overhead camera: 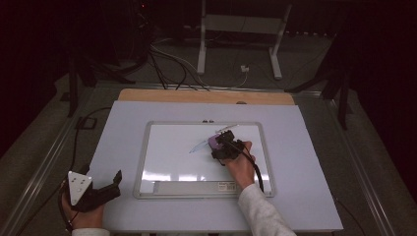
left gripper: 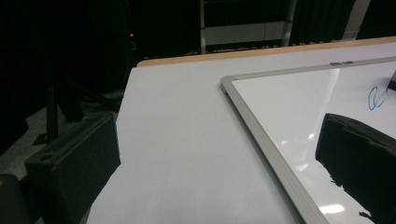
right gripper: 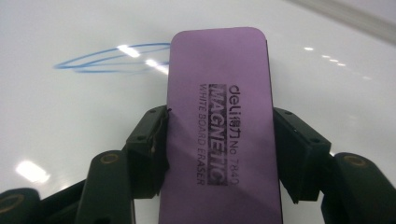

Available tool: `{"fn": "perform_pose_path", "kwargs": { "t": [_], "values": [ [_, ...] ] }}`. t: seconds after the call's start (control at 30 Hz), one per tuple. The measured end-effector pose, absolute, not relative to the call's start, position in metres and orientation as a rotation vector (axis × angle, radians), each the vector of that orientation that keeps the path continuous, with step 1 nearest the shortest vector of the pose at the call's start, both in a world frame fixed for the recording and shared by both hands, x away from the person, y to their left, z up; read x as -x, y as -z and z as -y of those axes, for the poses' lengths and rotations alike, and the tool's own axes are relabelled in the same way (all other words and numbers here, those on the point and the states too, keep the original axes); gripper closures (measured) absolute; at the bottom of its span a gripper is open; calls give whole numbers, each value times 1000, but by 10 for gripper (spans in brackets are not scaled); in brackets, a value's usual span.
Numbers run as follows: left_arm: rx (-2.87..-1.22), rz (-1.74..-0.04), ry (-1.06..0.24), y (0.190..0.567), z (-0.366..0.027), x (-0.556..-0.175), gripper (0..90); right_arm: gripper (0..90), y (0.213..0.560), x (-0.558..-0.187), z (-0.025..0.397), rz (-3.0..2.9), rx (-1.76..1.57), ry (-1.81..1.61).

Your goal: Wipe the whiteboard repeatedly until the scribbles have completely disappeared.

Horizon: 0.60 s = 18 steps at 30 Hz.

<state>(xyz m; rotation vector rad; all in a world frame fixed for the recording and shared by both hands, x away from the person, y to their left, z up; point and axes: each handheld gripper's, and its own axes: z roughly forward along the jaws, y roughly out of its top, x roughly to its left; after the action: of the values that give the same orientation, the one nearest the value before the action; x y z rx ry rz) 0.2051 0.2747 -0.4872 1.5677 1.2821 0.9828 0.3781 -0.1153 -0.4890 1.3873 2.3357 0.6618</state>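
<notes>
A purple magnetic whiteboard eraser (right gripper: 219,126) lies flat on the whiteboard (overhead camera: 172,157), and my right gripper (right gripper: 219,144) is shut on its two long sides. In the high view the eraser (overhead camera: 214,141) and right gripper (overhead camera: 223,142) sit near the board's upper middle. A thin blue pen loop (right gripper: 112,58) runs out to the left from under the eraser's far end; the same blue mark (overhead camera: 199,146) shows in the high view. My left gripper (overhead camera: 110,184) rests open off the board's front-left corner, its jaws apart over bare table (left gripper: 187,154).
The silver-framed whiteboard's corner (left gripper: 227,83) lies on a pale table sheet (overhead camera: 305,147) with a wooden edge (overhead camera: 206,96) at the back. A pen tray (overhead camera: 196,187) runs along the board's front. Beyond the table are cables and a white stand (overhead camera: 236,29) on a dark floor.
</notes>
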Motion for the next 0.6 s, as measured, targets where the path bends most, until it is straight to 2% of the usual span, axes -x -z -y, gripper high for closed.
{"fn": "perform_pose_path", "kwargs": {
  "t": [0.13,0.4,0.6],
  "values": [
    [-1574,-1279,-981,487,-274,-206,6,414,488,-373,107,-2346,-1320,-638],
    [-1574,-1280,-983,487,-274,-206,6,414,491,-357,85,-2533,-1204,-798],
    [-1571,-1282,-981,487,-275,-205,6,414,492,-373,105,-2470,-1341,-814]
  ]
}}
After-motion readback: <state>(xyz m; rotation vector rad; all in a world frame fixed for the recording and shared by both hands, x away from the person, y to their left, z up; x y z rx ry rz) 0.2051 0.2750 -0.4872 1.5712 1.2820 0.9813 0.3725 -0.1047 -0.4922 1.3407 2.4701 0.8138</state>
